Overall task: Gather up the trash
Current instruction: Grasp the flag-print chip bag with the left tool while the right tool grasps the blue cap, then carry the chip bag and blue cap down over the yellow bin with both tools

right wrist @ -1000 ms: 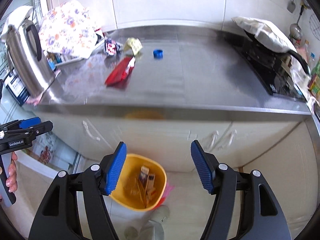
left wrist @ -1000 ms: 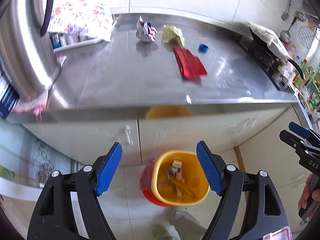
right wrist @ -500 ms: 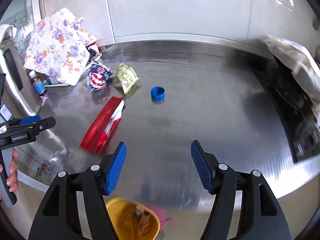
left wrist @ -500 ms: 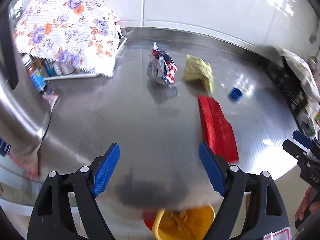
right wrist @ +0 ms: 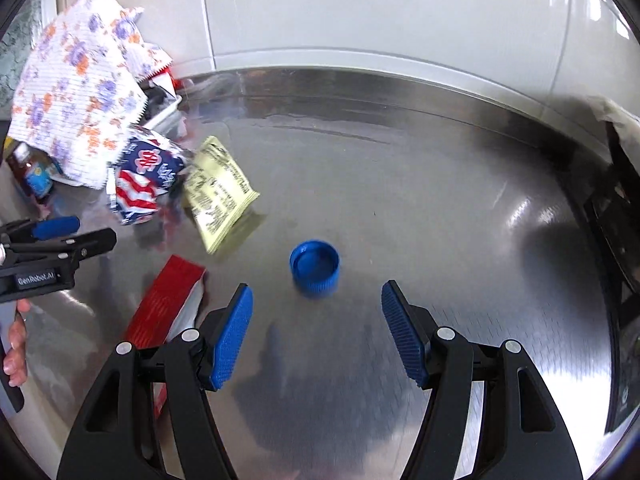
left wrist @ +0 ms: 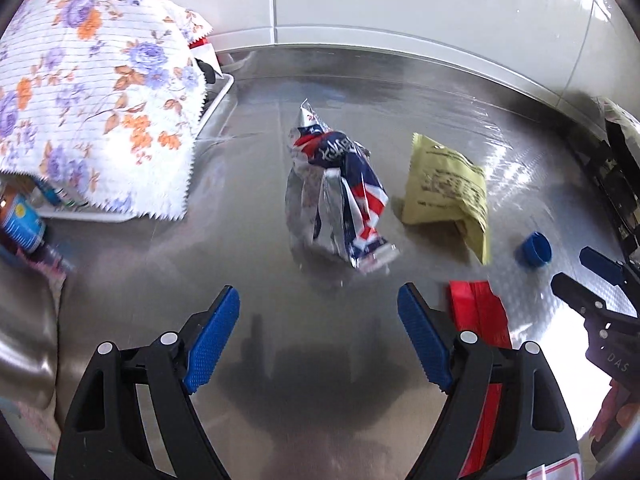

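Left gripper: jaws wide apart, nothing between them, above the steel counter.
Crumpled foil wrapper: just ahead of the left gripper's fingertips, lying on the counter.
Yellow packet: ahead and to the right of it.
Red packet: partly behind its right finger.
Right gripper: jaws spread, empty.
Blue bottle cap: directly ahead of the right gripper, just beyond the fingertips, open side up.
Floral cloth: far left, draped over a tray.

Left gripper and right gripper side by side, tilted downward, jaws apart, empty
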Motion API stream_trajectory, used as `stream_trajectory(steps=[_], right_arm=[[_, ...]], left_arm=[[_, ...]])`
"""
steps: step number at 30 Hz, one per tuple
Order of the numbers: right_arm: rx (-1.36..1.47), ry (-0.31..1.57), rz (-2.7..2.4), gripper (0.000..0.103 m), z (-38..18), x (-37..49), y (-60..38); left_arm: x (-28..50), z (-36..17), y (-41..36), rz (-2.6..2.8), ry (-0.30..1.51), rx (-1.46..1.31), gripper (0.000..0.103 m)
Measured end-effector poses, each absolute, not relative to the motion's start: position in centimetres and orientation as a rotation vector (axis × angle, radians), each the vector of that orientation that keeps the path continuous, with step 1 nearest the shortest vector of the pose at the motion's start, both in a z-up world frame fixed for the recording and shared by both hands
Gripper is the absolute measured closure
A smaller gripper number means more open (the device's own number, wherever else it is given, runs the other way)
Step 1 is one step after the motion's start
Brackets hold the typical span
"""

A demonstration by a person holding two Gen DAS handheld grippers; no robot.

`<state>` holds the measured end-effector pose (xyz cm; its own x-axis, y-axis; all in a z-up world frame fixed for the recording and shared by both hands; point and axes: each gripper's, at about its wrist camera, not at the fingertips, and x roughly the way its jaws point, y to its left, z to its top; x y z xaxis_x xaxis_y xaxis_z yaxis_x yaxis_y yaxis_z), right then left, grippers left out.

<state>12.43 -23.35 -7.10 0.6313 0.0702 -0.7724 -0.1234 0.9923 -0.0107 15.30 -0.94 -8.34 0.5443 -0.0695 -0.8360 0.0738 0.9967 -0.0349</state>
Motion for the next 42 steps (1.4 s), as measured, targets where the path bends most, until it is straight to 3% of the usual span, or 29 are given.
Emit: stream_trajectory(steps=[12, 16, 18, 19, 25, 42], right_arm=[[-0.096, 0.922, 0.104, 0.037, -9.1, 16.3, -22.0], [-0.080, 0.923, 0.143, 0.056, -9.0, 16.5, -21.7], [-0.066, 0.923, 0.161, 0.069, -8.9, 16.4, -21.5], [-0.064, 0.923, 0.164, 0.070, -8.8, 16.3, -21.5], [-0.037, 0.924, 0.193, 0.071, -8.8, 15.6, -21.5], [-0.025, 0.882, 0.241, 0.071, -6.5, 11.0, -22.9]], left_arm=[[20.8, -9.5, -1.5, -0.127, 0.996, 0.053, 0.024], [21.6, -9.8, -1.9, -0.162, 0.997, 0.069, 0.040], [21.6, -9.9, -2.4, -0.179, 0.991, 0.096, 0.043], [21.4, -9.8, -2.6, -0.180, 0.980, 0.112, 0.045], [20.9, -9.1, -2.5, -0.209, 0.967, 0.089, 0.057], [13.6, -5.0, -2.1, -0.173, 0.913, 0.075, 0.058]])
